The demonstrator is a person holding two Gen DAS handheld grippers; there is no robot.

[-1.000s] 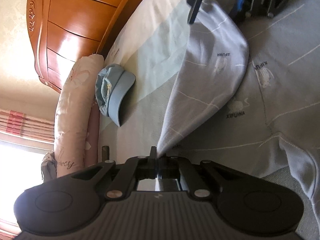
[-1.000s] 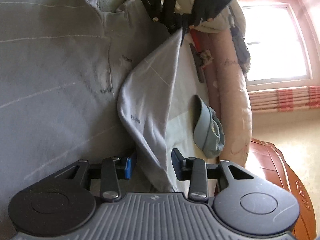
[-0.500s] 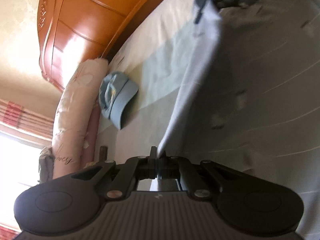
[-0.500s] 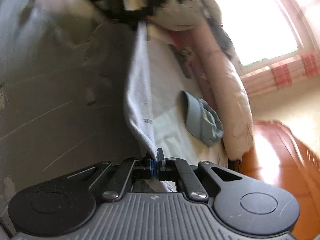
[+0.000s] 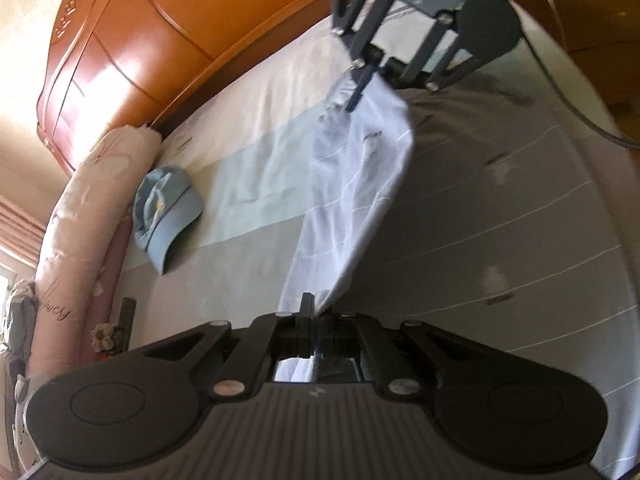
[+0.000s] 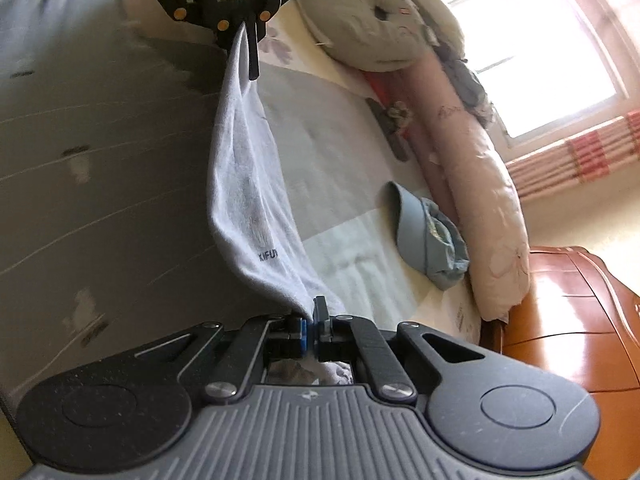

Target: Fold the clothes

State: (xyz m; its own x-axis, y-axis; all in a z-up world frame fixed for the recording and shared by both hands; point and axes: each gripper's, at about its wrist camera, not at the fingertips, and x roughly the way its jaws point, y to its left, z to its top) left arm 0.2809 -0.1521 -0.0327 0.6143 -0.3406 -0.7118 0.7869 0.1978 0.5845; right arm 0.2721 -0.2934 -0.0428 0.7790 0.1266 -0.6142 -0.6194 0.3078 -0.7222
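Over on the left in the left wrist view there's the wooden headboard [image 5: 132, 40], then a long pink bolster [image 5: 76, 232] lying along the edge of the bed [image 5: 256, 128], and a light blue cap [image 5: 164, 212] sitting on the sheet just beside it. Moving across, here's the action: the left claw [image 5: 311, 312] is pinched tight on one end of a pale grey sleeve [image 5: 352, 192], and the cloth runs taut, lifted off the bed, up to the right claw [image 5: 362, 80], which is clamped on the other end. To the right of that strip, the rest of the grey garment [image 5: 500, 208] lies spread flat on the bed, thin white lines and small printed marks across it.

Right wrist view now, same story mirrored: grey garment on the left, the sleeve [image 6: 248, 184] stretched between the right claw [image 6: 310, 320] below and the left claw [image 6: 244, 40] above, both closed on cloth. Further right, the cap, the bolster, a bright window [image 6: 532, 48].
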